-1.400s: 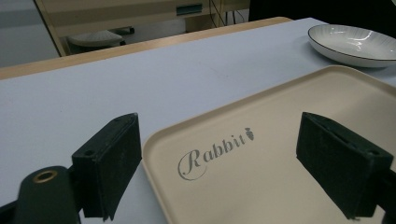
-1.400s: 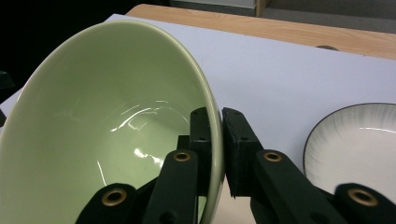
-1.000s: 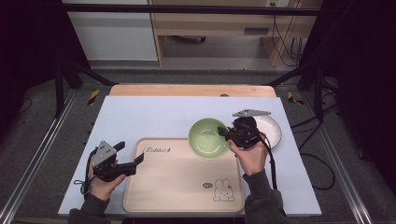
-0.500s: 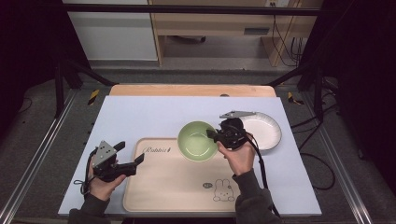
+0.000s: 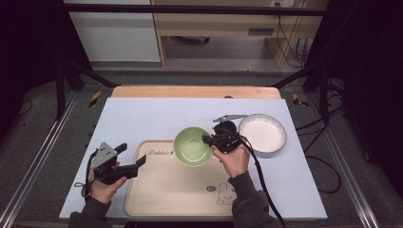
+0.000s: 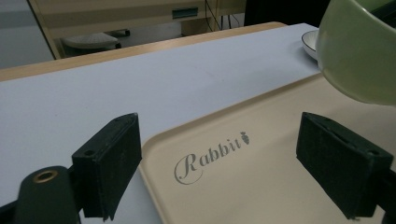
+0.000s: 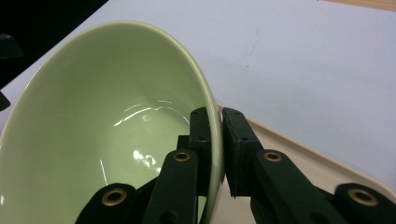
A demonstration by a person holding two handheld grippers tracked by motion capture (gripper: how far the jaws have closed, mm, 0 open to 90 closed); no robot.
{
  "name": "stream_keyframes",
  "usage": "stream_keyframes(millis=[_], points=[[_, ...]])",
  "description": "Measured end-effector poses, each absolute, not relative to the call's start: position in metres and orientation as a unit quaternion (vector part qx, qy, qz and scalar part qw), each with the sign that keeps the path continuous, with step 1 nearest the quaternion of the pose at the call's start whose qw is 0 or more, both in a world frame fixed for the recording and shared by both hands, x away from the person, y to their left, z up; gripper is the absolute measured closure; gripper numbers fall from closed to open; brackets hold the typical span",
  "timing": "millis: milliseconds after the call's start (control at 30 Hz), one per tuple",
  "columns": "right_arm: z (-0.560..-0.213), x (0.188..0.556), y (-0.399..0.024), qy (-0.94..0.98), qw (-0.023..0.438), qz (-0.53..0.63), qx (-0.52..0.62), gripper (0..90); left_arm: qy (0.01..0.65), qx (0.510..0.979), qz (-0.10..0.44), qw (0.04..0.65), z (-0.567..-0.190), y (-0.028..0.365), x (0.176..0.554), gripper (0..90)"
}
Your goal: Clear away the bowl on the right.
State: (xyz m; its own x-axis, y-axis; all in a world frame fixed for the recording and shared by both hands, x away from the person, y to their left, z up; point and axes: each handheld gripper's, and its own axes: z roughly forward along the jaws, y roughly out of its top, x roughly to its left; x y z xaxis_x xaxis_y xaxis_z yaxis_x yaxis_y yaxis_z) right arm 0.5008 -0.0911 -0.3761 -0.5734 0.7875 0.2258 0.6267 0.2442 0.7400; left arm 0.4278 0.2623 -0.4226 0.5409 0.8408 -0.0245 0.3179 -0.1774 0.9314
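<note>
While the right tongs pinch the bowl rim above the tray, lowering should be level and slow (left tongs wait wide open, empty).

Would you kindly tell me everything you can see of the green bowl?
The green bowl is pale green, smooth and glossy, like glazed ceramic, round with a thin rim, and empty. The right tongs are shut on its rim, one jaw inside the wall and one outside. In the right gripper view it sits tilted. From above it lies over the top edge of the beige tray, left of the white plate. In the left gripper view it appears raised above the tray, and nothing else seems to touch it.
</note>
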Motion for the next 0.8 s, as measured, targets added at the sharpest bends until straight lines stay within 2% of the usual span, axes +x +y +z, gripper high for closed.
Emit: stream_keyframes(millis=[233,800], points=[[-0.384,0.495,-0.082,0.785,0.089,0.417,0.449,83.2,0.393,0.726,0.265,0.498,-0.422,0.259,0.425,13.6],[-0.418,0.507,-0.078,0.793,0.069,0.390,0.464,83.2,0.396,0.721,0.269,0.501,-0.420,0.262,0.425,13.6]])
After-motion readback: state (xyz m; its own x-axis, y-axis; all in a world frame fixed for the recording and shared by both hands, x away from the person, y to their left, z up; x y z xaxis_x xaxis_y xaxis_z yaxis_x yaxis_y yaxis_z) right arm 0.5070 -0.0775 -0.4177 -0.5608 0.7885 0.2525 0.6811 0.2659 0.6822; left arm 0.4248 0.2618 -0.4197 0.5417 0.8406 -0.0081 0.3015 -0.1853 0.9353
